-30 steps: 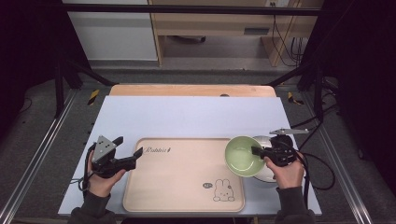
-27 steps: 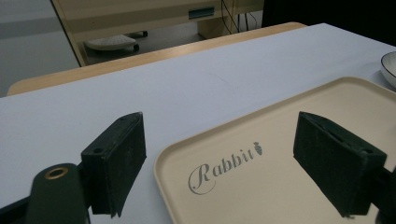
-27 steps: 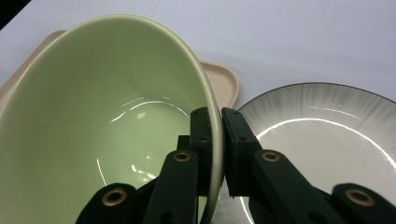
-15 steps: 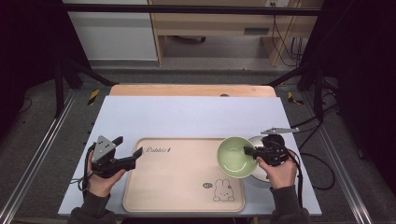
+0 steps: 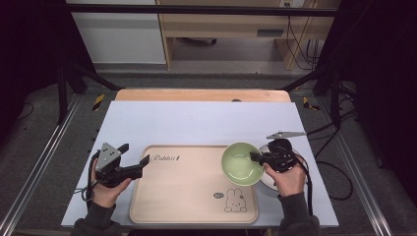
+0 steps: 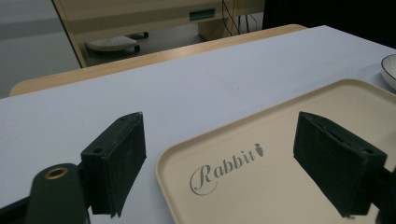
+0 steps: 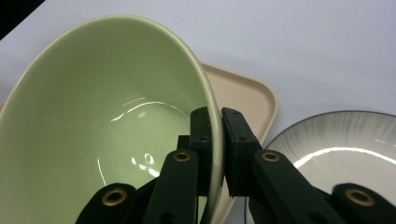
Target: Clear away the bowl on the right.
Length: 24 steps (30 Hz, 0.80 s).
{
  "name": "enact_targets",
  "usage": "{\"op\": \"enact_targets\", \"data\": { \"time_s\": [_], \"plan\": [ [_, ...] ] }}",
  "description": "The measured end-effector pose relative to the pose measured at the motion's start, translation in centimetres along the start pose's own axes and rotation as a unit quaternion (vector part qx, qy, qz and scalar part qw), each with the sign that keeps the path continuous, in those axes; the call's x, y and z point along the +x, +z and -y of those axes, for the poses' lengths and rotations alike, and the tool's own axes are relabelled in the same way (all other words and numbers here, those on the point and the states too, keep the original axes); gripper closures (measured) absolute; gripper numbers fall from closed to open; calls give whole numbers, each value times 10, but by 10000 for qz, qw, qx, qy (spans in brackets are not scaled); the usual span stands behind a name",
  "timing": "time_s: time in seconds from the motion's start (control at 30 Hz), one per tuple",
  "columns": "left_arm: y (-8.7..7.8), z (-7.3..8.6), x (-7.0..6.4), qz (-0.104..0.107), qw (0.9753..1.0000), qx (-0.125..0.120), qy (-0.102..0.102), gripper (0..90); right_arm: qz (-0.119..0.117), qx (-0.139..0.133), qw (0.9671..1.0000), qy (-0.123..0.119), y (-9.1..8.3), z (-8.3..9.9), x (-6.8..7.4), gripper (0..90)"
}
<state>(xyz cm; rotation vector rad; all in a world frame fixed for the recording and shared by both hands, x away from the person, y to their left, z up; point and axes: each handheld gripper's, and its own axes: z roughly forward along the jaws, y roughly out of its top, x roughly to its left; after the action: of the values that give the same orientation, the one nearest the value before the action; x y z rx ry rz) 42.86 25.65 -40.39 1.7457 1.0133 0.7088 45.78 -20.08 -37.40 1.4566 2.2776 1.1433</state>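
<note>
A pale green bowl hangs tilted over the right side of the beige tray. My right gripper is shut on its right rim. In the right gripper view the jaws pinch the green bowl wall, one inside and one outside, at my right gripper. A white plate with a dark rim lies on the table just right of the tray. My left gripper is open at the tray's left edge, holding nothing. In the left gripper view its fingers straddle the tray's corner with the "Rabbit" print.
The tray lies on a light blue-grey tabletop, with a wooden board along the far edge. A rabbit drawing marks the tray's near right. Cables trail off the table's right side. Dark frame posts stand around the table.
My right gripper has carried the green bowl leftward, off the white plate and over the tray's right side. The left gripper has stayed in place.
</note>
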Motion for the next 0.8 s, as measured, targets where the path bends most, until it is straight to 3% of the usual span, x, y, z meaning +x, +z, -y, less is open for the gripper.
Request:
{"op": "enact_targets", "data": {
  "time_s": [0.8],
  "plan": [
    [-4, -2, 1, -4, 10000, -76, -27, 169, -181, -99, 9995, -221, 19, -23, 27, 839]
  ]
}}
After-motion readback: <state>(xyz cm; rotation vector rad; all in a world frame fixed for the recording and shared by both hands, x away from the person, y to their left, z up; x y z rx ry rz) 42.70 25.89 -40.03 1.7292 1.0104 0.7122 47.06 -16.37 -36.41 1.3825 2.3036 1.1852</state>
